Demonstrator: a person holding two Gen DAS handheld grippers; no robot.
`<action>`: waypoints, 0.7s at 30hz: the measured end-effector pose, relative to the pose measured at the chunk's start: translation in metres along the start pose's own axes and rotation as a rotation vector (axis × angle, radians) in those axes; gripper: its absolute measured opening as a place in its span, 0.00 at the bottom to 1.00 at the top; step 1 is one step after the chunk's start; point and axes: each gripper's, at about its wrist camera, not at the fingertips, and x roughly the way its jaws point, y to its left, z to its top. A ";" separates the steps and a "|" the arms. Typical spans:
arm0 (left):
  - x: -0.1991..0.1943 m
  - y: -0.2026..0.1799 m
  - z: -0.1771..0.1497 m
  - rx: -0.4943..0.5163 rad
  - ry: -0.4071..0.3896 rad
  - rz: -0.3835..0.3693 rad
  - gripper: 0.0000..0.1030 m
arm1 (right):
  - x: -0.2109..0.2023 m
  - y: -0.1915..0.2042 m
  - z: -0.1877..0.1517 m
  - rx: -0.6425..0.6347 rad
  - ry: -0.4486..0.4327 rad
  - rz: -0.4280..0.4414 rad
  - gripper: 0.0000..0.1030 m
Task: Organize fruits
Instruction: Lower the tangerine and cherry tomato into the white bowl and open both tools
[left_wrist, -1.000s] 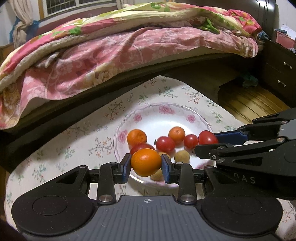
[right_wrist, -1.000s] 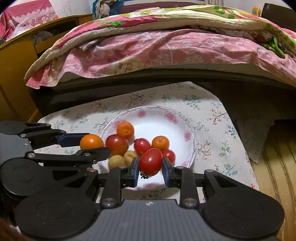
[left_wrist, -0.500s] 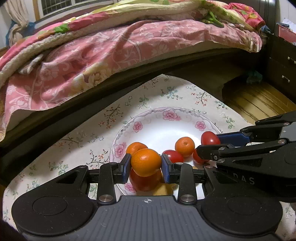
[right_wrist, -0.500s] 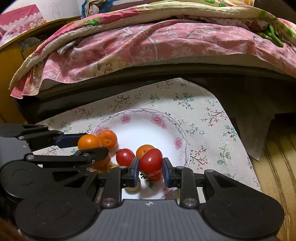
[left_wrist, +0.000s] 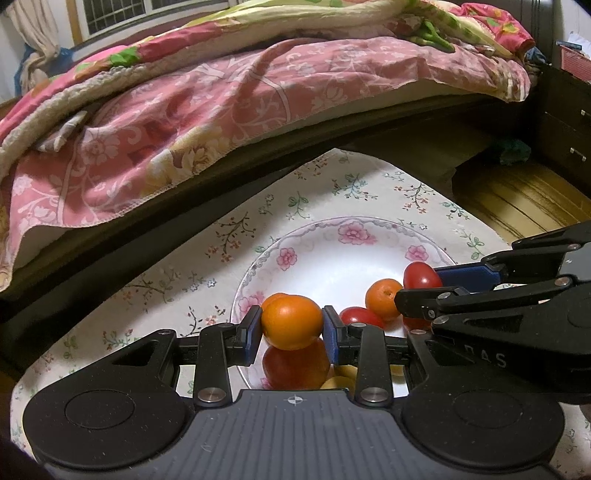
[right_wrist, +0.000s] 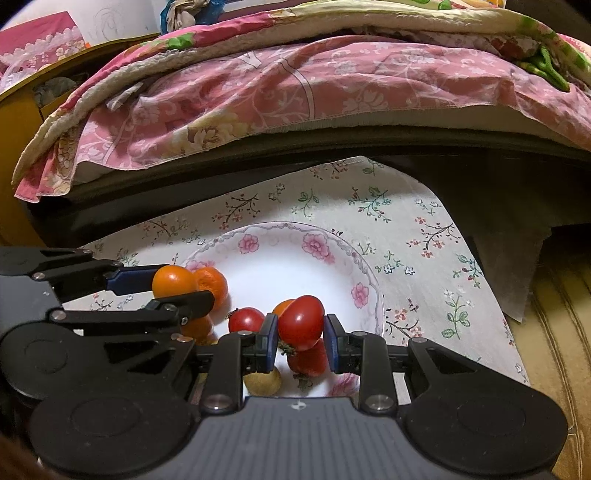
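Above a white floral-rimmed porcelain plate (left_wrist: 343, 236) on a flower-print cloth-covered surface (right_wrist: 413, 229), the left tongs (left_wrist: 291, 328) clench a round orange citrus fruit (left_wrist: 291, 321) between blue pads, raised over the plate's near-left rim. The right tongs (right_wrist: 301, 334) pinch a glossy red tomato (right_wrist: 301, 321) above the plate's near edge. More small oranges, tomatoes and yellowish fruits lie in the plate, before a pink floral quilt (left_wrist: 221, 96) draped over a bed.

Orange fruit (left_wrist: 291, 322), red tomato (right_wrist: 301, 322), white pink-flowered plate (left_wrist: 332, 254), floral cream cloth (right_wrist: 406, 236), pink quilt (left_wrist: 221, 103).
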 end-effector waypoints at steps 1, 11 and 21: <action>0.001 0.000 0.000 0.003 0.000 0.003 0.40 | 0.002 0.000 0.001 0.002 0.002 -0.001 0.31; 0.006 -0.001 0.002 0.010 0.005 0.012 0.40 | 0.006 -0.003 0.002 0.022 0.003 -0.008 0.31; 0.006 0.002 0.003 0.004 0.009 0.025 0.46 | 0.007 -0.004 0.003 0.041 0.002 0.004 0.31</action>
